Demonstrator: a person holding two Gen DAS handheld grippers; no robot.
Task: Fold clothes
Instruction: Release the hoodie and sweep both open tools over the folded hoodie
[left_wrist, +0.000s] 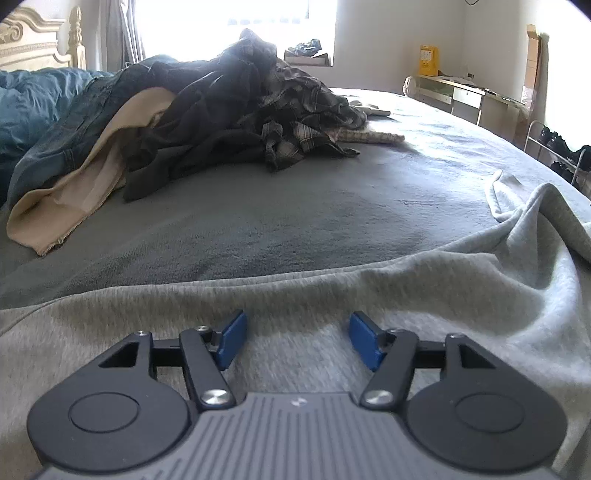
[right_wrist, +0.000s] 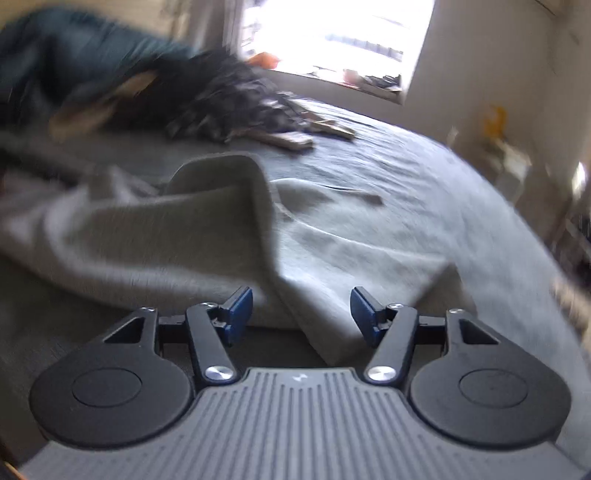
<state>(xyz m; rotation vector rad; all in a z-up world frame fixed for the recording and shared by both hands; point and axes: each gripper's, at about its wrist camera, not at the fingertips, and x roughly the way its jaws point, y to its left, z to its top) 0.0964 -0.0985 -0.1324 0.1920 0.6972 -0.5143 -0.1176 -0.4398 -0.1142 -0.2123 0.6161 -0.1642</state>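
Clearly the grey sweatshirt (left_wrist: 424, 280) is soft and limp, so with both hand-held grippers, left (left_wrist: 297, 341) and right (right_wrist: 301, 314), open and empty, I would pinch its hem.

A: The grey sweatshirt (left_wrist: 424, 288) across the lower frame is soft, matt fleecy knit; the bed (left_wrist: 295, 206) under it wears a darker, napped cover.

B: And the pile (left_wrist: 207, 110) at upper left mixes denim, tan cloth with a zip, and woven plaid. The left hand-held gripper (left_wrist: 297, 339) looks matt black plastic, with blue pads (left_wrist: 232, 338) and shiny metal screws.
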